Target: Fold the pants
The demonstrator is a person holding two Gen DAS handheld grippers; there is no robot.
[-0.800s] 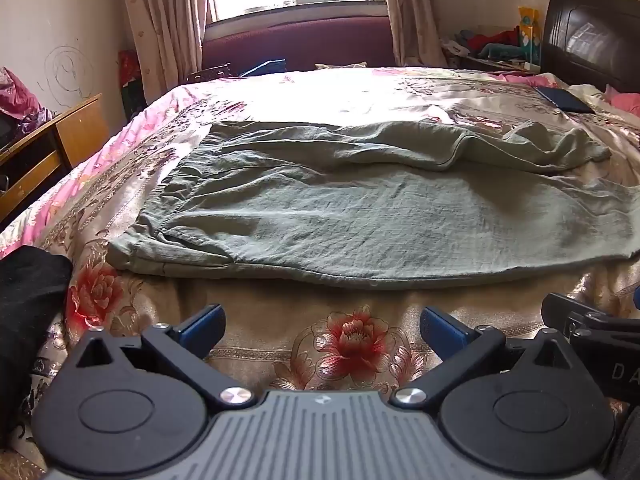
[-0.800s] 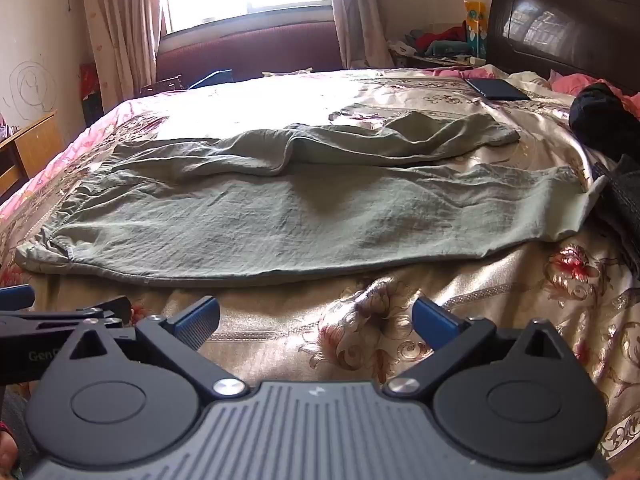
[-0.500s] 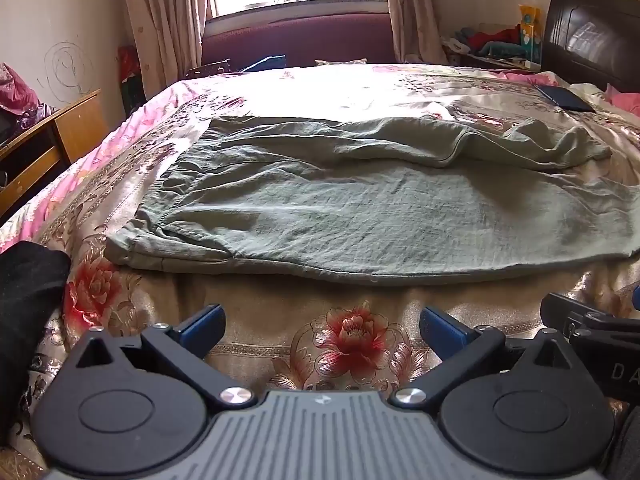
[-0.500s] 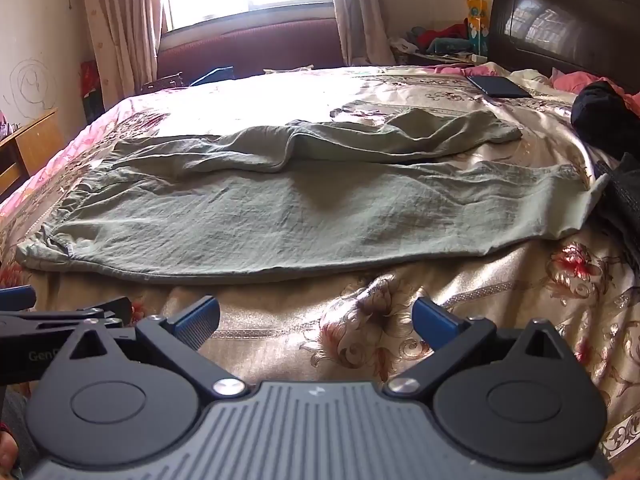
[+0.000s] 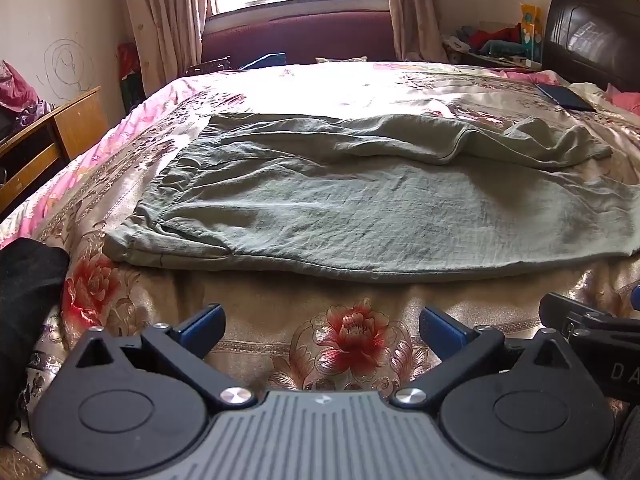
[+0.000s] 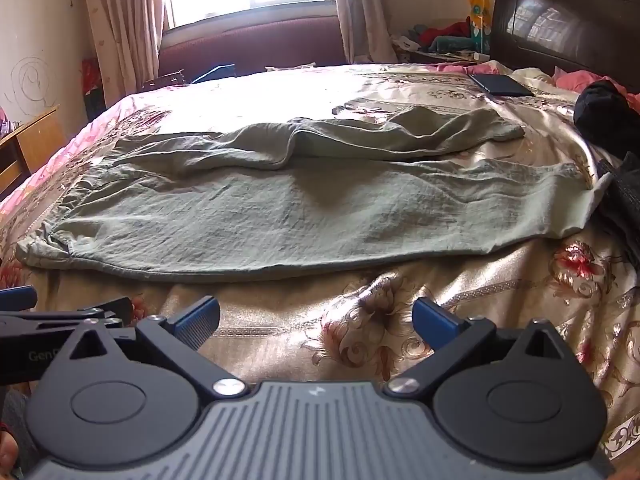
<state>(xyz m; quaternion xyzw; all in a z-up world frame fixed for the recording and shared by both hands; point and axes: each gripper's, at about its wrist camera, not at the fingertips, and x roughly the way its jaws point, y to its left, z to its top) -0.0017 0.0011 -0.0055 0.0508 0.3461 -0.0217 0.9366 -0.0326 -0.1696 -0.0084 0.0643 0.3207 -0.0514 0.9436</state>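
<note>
Left wrist view: both tools, left tool (image 5: 322,326) and right tool (image 6: 316,318), are held agape; the crumpled grey-green cotton pants (image 5: 360,208) are best pinched at near-edge corners.

left gripper (image 5: 322,326) edged nearer the pants (image 5: 360,208), right gripper (image 6: 316,318) likewise, both raised slightly

pants (image 5: 360,216): 1 | bed (image 5: 320,88): 1 | grippers: 2 | tablet (image 6: 500,84): 1 | headboard (image 6: 560,20): 1
</note>
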